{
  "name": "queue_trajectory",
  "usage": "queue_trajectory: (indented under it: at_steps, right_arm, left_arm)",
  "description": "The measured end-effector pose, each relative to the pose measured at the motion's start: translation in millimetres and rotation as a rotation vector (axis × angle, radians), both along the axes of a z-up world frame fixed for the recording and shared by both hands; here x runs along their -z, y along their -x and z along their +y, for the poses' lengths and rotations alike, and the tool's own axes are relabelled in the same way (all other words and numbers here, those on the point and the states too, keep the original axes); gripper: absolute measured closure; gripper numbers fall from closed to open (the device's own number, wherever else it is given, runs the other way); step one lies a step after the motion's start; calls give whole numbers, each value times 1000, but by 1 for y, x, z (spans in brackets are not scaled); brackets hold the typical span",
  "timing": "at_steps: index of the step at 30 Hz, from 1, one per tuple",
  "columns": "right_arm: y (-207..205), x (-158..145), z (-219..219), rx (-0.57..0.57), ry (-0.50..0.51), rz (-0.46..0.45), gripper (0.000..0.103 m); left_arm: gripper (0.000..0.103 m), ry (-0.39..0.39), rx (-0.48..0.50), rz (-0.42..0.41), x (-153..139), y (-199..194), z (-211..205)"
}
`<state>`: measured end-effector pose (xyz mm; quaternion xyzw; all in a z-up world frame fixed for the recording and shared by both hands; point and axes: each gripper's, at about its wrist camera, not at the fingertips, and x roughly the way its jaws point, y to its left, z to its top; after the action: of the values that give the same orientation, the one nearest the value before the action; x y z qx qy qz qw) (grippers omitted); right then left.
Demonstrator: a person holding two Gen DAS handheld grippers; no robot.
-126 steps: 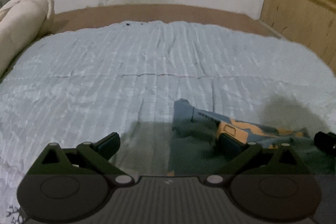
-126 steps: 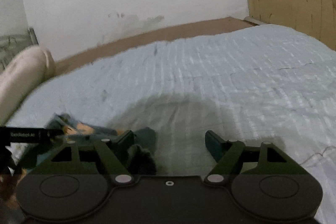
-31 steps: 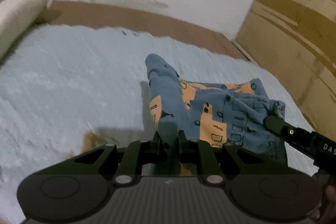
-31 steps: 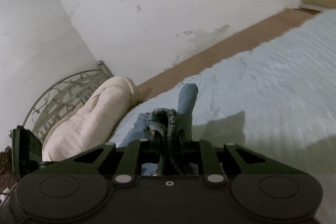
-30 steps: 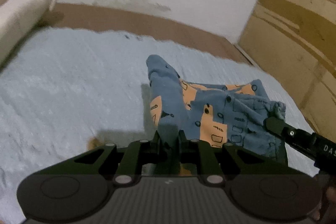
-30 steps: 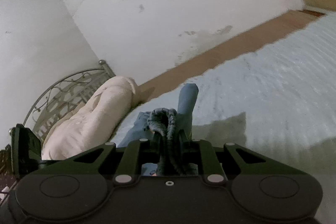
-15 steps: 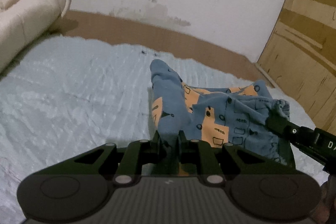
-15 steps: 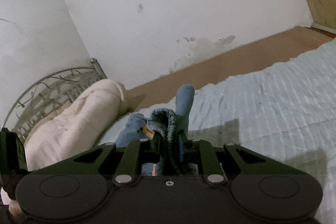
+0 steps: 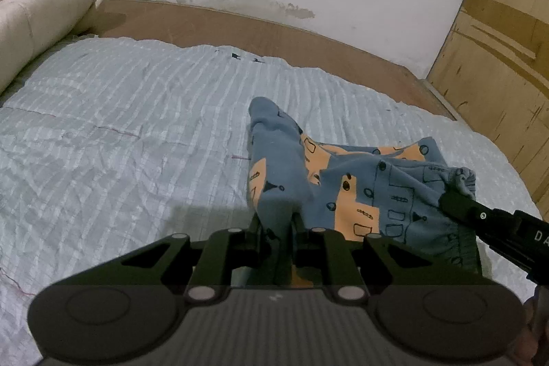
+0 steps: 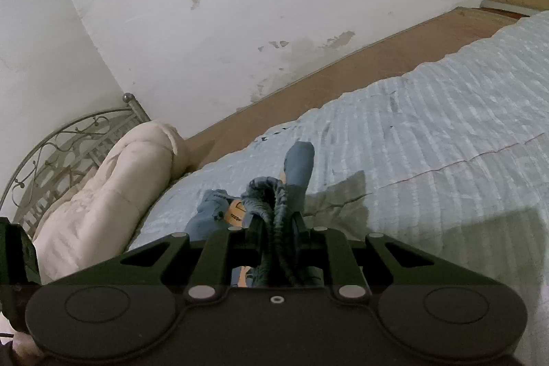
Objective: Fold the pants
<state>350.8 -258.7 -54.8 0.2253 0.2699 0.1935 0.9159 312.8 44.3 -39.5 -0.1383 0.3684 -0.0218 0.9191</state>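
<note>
Small blue pants (image 9: 343, 180) with orange patches and black doodles hang between my two grippers above a pale blue quilt (image 9: 120, 132). My left gripper (image 9: 276, 225) is shut on one corner of the cloth, a leg end poking up past its fingers. At the right of the left wrist view, the right gripper (image 9: 459, 198) pinches the gathered waistband. In the right wrist view my right gripper (image 10: 274, 222) is shut on that bunched waistband (image 10: 264, 191), with a leg of the pants (image 10: 298, 167) beyond it.
A rolled cream duvet (image 9: 44, 6) lies at the quilt's left end before a metal bedstead (image 10: 61, 153). A brown bed edge (image 9: 257, 26) and a stained white wall run behind. Wooden panels (image 9: 497, 33) stand at the right.
Both grippers have carried the pants forward over the quilt and lower. More of the quilt and the far wall shows in both views. The grips are unchanged.
</note>
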Motion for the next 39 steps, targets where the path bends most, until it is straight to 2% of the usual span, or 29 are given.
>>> queue_trajectory:
  at_steps: [13,17,19,22,26,27,29,32,34,39]
  right_arm:
    - [-3,-1,5,5,21,2,86]
    - [-4,0,5,8,33,5,85]
    - [-4,-1,6,18,50,11,83]
    - [-3,0,5,52,81,16,73]
    - [1,-3,0,92,103,14,66]
    - [3,-5,-1,96,106,7,64]
    - [9,-9,-2,98,122,-13,53]
    - [20,-17,-3,102,141,-44,42]
    - [26,-24,-4,107,146,-63,34]
    - [48,-42,-5,122,153,-116,15]
  left_arm:
    - [86,-6,-5,18,1,-1,0]
    - [83,-18,-13,27,1,0,0]
    - [76,-27,-17,38,1,1,1]
    - [64,-30,-18,49,1,3,2]
    - [57,-39,-25,44,-4,10,3]
    - [53,-38,-26,40,-7,12,3]
    - [44,-41,-32,23,-13,17,3]
    - [34,-48,-39,-5,-24,25,3]
    - [21,-49,-46,-30,-33,32,4]
    - [2,-66,-58,-93,-57,48,2]
